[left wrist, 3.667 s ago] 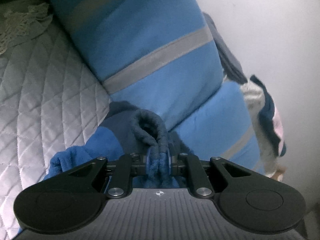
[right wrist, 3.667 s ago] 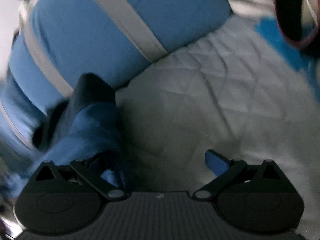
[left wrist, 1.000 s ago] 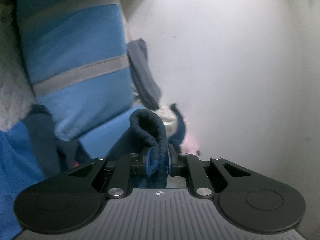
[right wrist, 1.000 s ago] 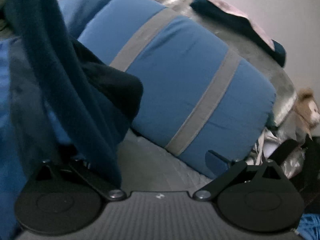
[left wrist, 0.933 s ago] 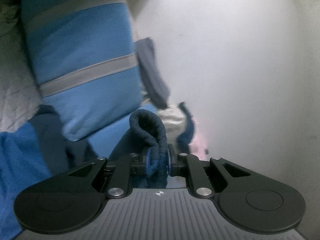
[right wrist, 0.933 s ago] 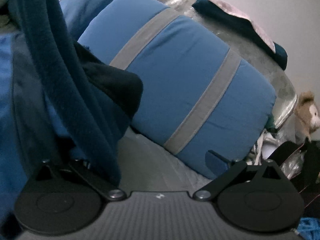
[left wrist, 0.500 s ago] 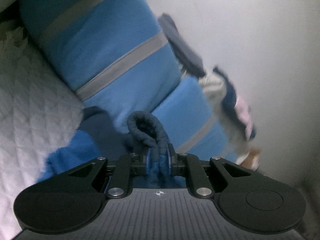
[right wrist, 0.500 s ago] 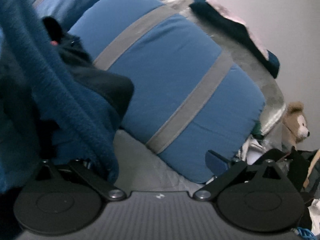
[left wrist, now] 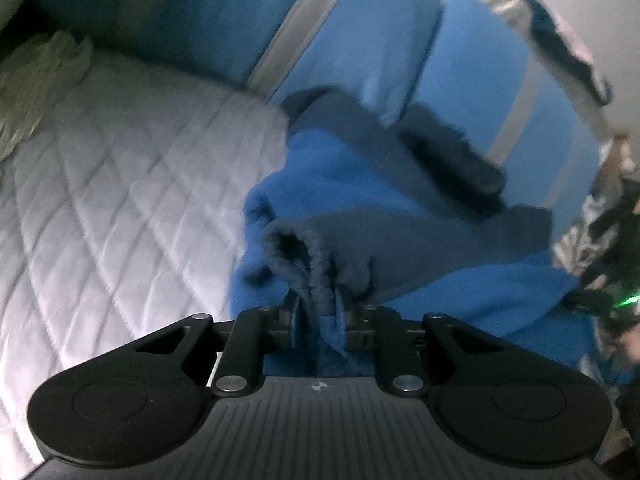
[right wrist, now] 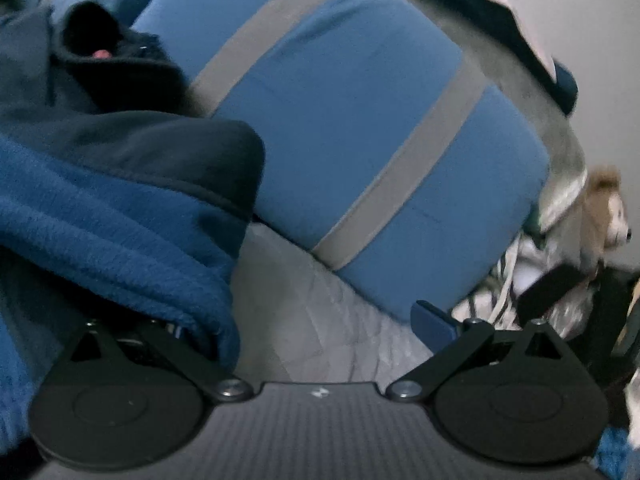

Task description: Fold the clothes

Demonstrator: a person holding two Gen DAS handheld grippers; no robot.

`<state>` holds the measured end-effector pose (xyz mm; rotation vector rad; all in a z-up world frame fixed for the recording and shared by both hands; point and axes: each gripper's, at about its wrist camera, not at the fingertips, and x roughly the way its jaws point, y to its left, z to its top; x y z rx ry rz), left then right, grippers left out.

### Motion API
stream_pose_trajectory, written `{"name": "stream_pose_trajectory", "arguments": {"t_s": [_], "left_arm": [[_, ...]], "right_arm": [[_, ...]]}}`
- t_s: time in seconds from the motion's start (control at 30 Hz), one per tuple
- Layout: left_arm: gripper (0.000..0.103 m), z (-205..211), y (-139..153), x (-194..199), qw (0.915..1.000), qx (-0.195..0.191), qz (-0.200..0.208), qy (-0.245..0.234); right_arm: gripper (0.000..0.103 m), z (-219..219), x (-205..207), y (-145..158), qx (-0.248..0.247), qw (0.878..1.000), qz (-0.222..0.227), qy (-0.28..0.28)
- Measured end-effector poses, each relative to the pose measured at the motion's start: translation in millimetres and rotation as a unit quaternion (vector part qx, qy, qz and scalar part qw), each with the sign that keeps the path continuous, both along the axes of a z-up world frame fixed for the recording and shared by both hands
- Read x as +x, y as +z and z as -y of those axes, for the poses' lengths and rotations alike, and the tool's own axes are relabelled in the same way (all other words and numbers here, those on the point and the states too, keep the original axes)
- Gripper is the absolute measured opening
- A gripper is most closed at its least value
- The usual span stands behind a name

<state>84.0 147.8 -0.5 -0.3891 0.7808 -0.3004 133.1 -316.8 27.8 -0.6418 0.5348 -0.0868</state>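
Observation:
A blue fleece garment with dark navy panels lies bunched on the white quilted bed, its far end against the blue pillows. My left gripper is shut on a dark navy cuff of it. In the right wrist view the same fleece garment drapes over the left finger and hides it. My right gripper stands wide open, with the right fingertip bare above the quilt.
Two blue pillows with grey stripes lean against the wall behind the garment. Other clothes lie on top of them. A plush toy and dark clutter sit at the right edge of the bed.
My left gripper has swung down from facing the wall towards the bed, still holding the cuff. The garment has dropped from hanging to lying on the quilt. My right gripper stays open.

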Motion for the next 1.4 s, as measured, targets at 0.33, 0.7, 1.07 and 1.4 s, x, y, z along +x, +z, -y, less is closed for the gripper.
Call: {"name": "stream_pose_trajectory", "arguments": {"t_s": [0.33, 0.7, 1.07, 1.4], "left_arm": [[0.03, 5, -11, 11, 0.9989, 0.02, -0.041, 0.006], [0.065, 10, 38, -6, 0.9932, 0.082, -0.057, 0.059], [0.08, 50, 99, -54, 0.9945, 0.045, 0.094, -0.001], [0.08, 90, 44, -39, 0.991, 0.126, 0.045, -0.002]], "right_arm": [[0.103, -9, -1, -3, 0.001, 0.995, -0.095, -0.019], [0.103, -11, -57, 36, 0.082, 0.994, -0.077, -0.004], [0.103, -52, -136, 103, 0.327, 0.942, -0.039, 0.068], [0.103, -121, -96, 9, 0.277, 0.952, -0.132, 0.024]]}}
